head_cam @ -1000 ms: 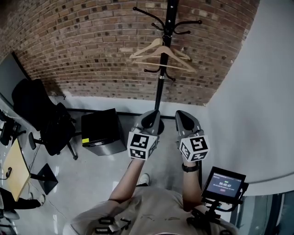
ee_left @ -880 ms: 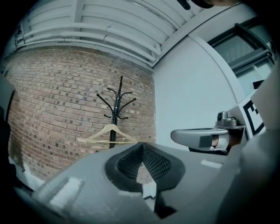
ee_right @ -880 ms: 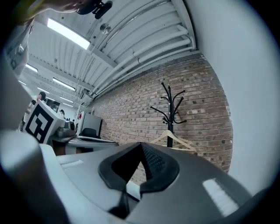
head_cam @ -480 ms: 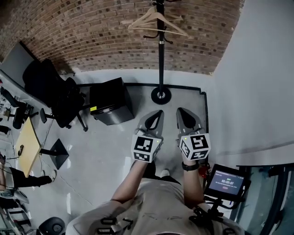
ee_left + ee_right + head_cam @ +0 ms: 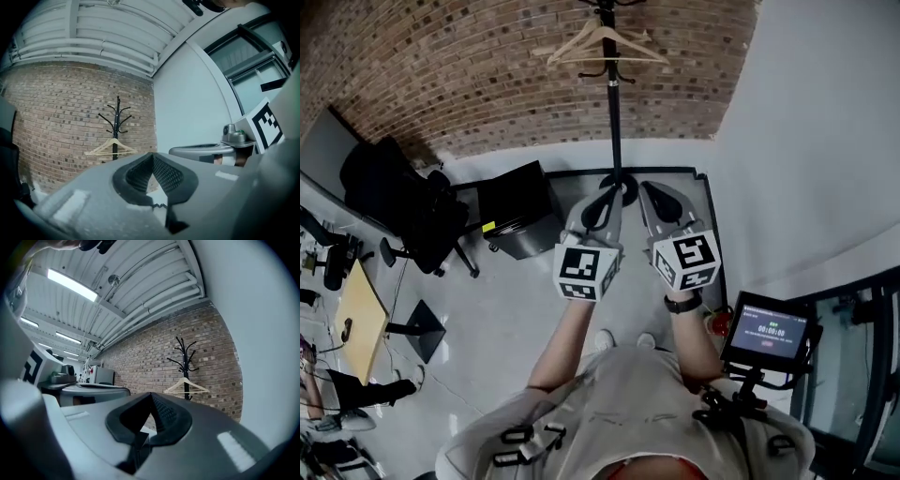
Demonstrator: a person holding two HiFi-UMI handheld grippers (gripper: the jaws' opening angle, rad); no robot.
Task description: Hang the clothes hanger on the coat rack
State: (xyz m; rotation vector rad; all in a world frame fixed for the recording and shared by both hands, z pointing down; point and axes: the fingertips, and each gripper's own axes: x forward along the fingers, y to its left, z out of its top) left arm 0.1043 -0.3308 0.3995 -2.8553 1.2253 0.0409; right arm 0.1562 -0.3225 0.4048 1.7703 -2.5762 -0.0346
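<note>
A black coat rack point(image 5: 612, 112) stands against the brick wall, far ahead of me. Wooden clothes hangers point(image 5: 600, 42) hang from its upper hooks. In the left gripper view the rack point(image 5: 116, 126) and a hanger point(image 5: 112, 146) are small and distant, as are the rack point(image 5: 186, 362) and hanger point(image 5: 186, 385) in the right gripper view. My left gripper point(image 5: 609, 192) and right gripper point(image 5: 652, 190) are held side by side, pointing level toward the rack. Both are shut with nothing in them. The left gripper partly hides the rack's round base.
A black cabinet point(image 5: 520, 220) sits on the floor left of the rack, with a dark office chair point(image 5: 403, 202) beyond it. A white wall point(image 5: 806, 141) runs along the right. A small screen on a stand point(image 5: 769, 333) is at my right elbow. A wooden desk point(image 5: 356, 319) is far left.
Both grippers and the camera have drawn back from the coat rack, which now sits higher and smaller in view with its base showing. The jaws stayed shut and empty.
</note>
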